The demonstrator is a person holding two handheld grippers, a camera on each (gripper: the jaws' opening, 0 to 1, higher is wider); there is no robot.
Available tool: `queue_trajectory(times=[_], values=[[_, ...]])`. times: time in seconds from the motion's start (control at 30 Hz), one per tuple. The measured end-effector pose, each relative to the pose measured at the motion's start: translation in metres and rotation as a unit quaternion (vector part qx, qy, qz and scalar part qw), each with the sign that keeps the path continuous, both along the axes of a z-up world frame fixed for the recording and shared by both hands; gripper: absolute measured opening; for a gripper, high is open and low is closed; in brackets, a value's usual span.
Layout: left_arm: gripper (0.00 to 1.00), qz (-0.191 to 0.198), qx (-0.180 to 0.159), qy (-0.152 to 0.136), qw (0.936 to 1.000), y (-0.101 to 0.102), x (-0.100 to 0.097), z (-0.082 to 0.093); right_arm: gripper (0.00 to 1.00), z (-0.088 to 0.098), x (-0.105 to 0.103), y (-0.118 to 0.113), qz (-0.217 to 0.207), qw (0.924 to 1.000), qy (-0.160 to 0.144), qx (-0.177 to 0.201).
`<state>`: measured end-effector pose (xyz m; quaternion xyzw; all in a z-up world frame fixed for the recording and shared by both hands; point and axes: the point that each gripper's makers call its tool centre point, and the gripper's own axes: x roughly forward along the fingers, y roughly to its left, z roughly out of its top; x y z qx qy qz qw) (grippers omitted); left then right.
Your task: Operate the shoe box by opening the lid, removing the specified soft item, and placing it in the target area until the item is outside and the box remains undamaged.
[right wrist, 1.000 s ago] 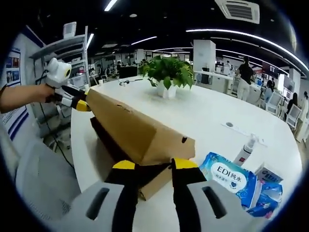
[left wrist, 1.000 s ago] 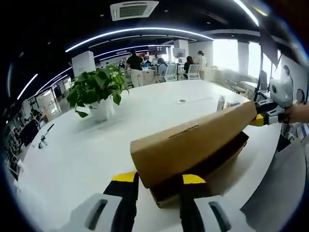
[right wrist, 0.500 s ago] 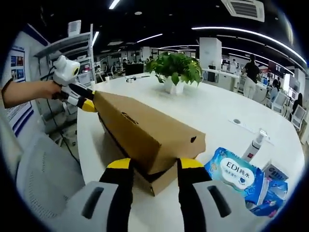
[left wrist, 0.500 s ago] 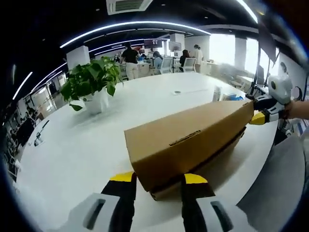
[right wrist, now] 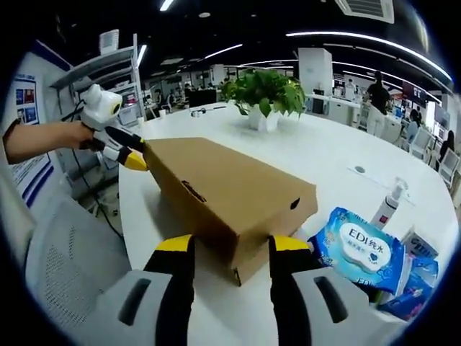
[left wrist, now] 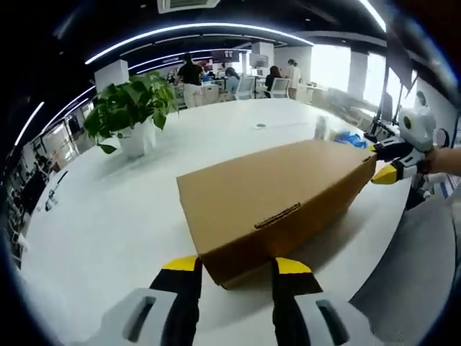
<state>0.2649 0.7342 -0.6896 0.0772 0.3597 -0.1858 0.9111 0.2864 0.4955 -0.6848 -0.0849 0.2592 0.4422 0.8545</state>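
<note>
Left gripper (left wrist: 234, 268): jaws apart, astride the box (left wrist: 274, 198) end, bottom centre.
Right gripper (right wrist: 223, 249): jaws spread at the other end.
Lid (right wrist: 223, 180): looks shut.
Left to do: opening, removing soft item.
Plant (left wrist: 130, 115): upper left.

open office, white table (left wrist: 108, 223), ceiling striplights (left wrist: 194, 32)

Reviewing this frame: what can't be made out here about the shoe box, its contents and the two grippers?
- What the shoe box holds: the closed lid hides the inside in both views.
- Left gripper and right gripper: the jaws straddle the box ends; contact with the cardboard is unclear.
- Blue wipes pack, right gripper view: its small print is too small; the packs beside it are cut off by the edge.
- Spray bottle, left gripper view: blurred.
</note>
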Motion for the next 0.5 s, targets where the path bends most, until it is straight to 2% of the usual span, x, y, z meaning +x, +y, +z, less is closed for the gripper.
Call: queue_trajectory(times=[0.23,0.5], values=[[0.41,-0.010,0.006,0.014,0.9998,-0.002,-0.001,-0.010,0.38,-0.008,0.000,0.000,-0.006,0.9999,0.011,-0.001],[0.43,-0.011,-0.009,0.022,0.9997,-0.002,-0.002,-0.016,0.35,-0.015,0.002,-0.001,-0.014,0.9997,0.022,-0.003]])
